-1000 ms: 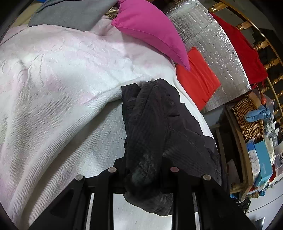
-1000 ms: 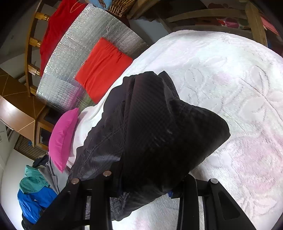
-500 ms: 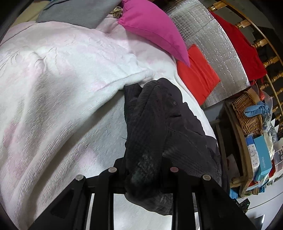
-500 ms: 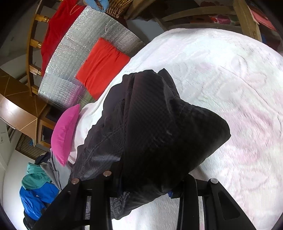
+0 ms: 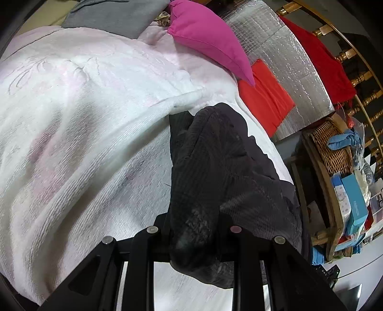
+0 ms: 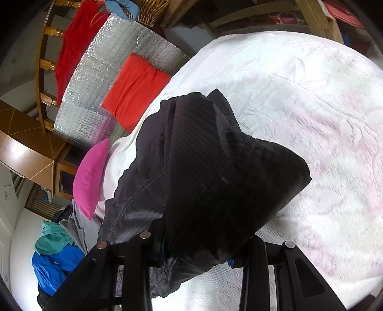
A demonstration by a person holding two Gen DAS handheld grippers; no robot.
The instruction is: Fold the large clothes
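A large black textured garment hangs bunched over a bed with a white and pink plush blanket. My left gripper is shut on one bunched part of it, and the cloth trails away to the right, off the bed's side. In the right wrist view the same black garment billows in a wide fold over the blanket. My right gripper is shut on another part of it. The cloth hides both grippers' fingertips.
A magenta pillow, a grey cloth and an orange-red cushion on a silver mat lie past the bed. A wicker basket and boxes fill a wooden shelf at right. Blue and teal clothes are piled at left.
Both grippers have travelled across the bed with the black garment held; the pillow and blanket have shifted in both views. The grips look unchanged.
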